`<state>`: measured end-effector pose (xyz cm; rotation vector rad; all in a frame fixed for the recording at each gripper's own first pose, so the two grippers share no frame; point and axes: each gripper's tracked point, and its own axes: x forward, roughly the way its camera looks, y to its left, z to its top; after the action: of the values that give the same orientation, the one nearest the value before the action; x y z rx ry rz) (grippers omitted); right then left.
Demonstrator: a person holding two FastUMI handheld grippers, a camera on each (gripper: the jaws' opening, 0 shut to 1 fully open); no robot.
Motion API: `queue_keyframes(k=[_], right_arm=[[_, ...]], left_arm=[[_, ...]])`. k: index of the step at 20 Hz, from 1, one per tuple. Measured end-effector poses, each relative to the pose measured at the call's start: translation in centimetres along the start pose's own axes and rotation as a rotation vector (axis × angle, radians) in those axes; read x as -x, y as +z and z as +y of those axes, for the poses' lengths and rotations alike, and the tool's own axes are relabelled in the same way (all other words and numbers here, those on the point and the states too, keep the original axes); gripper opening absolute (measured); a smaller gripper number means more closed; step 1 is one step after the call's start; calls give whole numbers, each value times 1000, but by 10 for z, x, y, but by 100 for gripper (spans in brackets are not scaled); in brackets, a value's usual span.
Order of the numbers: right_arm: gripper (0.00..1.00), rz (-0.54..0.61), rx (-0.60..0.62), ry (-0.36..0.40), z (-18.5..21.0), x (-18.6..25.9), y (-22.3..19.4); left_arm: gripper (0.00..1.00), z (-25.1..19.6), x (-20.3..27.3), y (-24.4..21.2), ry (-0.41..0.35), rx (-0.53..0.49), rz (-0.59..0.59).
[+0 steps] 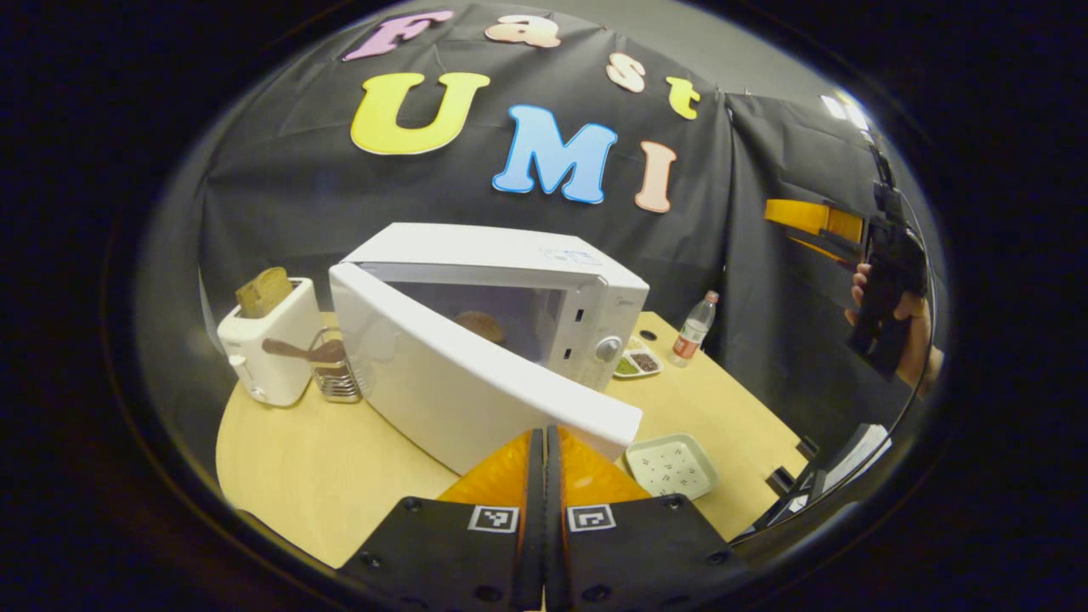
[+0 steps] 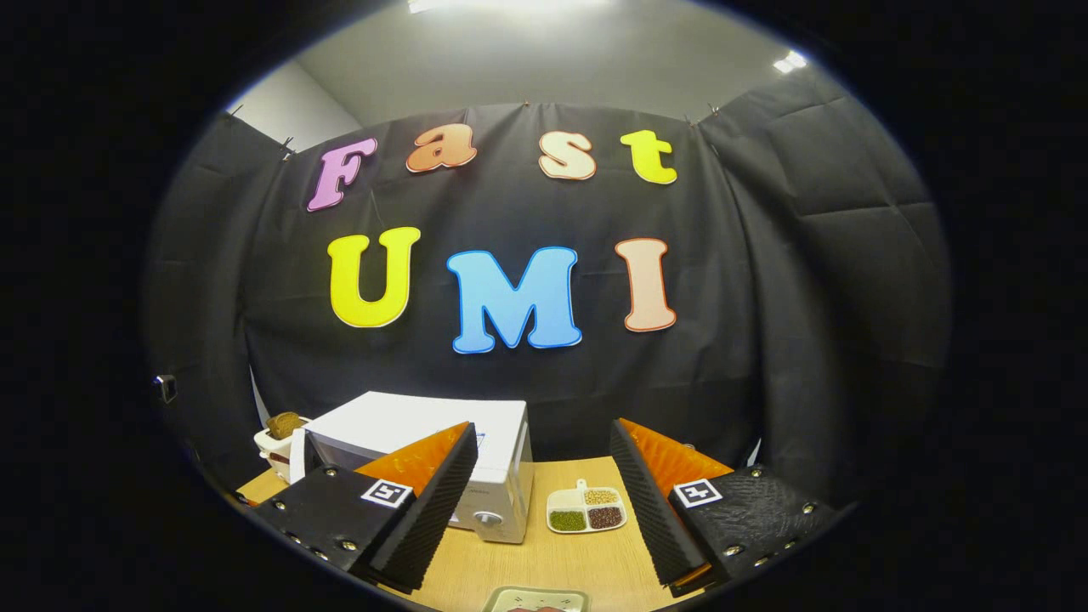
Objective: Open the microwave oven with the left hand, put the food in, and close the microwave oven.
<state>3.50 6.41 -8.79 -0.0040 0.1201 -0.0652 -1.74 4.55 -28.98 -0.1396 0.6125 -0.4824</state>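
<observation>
a: what is seen in the left gripper view?

b: the left gripper [image 1: 544, 476] is clenched, its two fingers pressed together with nothing between them, just in front of the microwave door [image 1: 476, 387]. the door is swung partly open on the white microwave oven [image 1: 510, 289], and a brown round food item [image 1: 480, 325] is seen inside through the gap. a white toaster [image 1: 268, 344] with bread in it and a metal rack [image 1: 333, 374] are placed left of the oven; a divided dish of beans [image 1: 637, 364] and a plastic bottle [image 1: 694, 329] are to its right. a white square tray [image 1: 671, 466] is set on the wooden table [image 1: 323, 476] near the door's edge. the right gripper [image 1: 820, 223] is held by a hand [image 1: 884, 297] far off, raised.

a: and in the right gripper view?

b: the right gripper [image 2: 540, 476] is released, fingers spread wide, nothing held. the oven [image 2: 425, 450], the toaster [image 2: 276, 442] and the bean dish [image 2: 586, 510] are seen beyond it on the table [image 2: 544, 561].
</observation>
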Motion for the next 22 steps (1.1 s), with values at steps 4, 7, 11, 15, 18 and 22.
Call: queue_keyframes(k=[4,7,11,15,18,22], right_arm=[[96,2,2,-15,-6,-2,0],[96,5,5,-21,-8,-3,-1],[96,12,12,-22,-9,-7,-2],[96,19,13,-19,-10,-8,-4],[96,18,15,-23,-14,-6,-4],[96,22,7,-31,-21,-4,-4]], left_arm=[[7,-9,-28,8,-15,-5,6],[7,-13,-49,14,-16,-8,14],[7,-21,-75,25,-15,-25,12],[7,-24,-98,37,-4,-14,7],[7,-17,-112,45,30,16,20],[7,-26,-130,56,29,27,15]])
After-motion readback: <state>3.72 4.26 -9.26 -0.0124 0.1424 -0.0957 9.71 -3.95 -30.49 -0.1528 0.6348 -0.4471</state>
